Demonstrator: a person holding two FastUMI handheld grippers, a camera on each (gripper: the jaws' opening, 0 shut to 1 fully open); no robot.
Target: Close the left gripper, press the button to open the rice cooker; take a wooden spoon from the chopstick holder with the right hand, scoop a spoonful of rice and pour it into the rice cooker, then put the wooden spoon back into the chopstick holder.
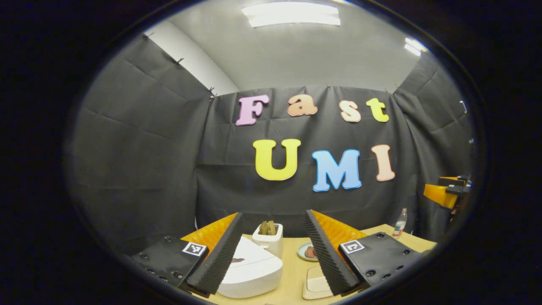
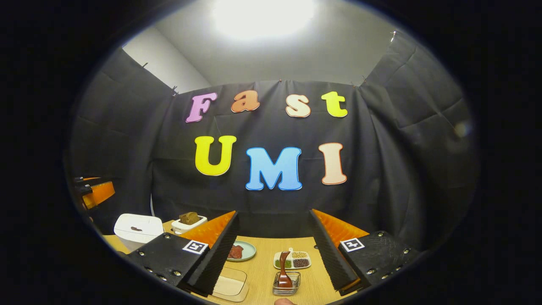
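Note:
The white rice cooker [image 1: 250, 267] sits with its lid down, just beyond and below my left gripper [image 1: 273, 213], which stands open and holds nothing. In the right gripper view the cooker [image 2: 137, 228] is at the far left. A dark wooden spoon [image 2: 284, 269] stands upright in a small clear holder [image 2: 286, 289] on the table, ahead of my right gripper [image 2: 274, 212]. That gripper is open too, with nothing between its fingers. A white divided dish of grains [image 2: 293, 259] lies just behind the holder.
A white toaster with bread [image 1: 269, 237] stands behind the cooker. A small plate with brown food [image 2: 240, 250] and a clear shallow box [image 2: 230, 284] lie mid-table. A bottle [image 1: 399, 222] stands at the far right. The tabletop [image 2: 262, 262] is light wood.

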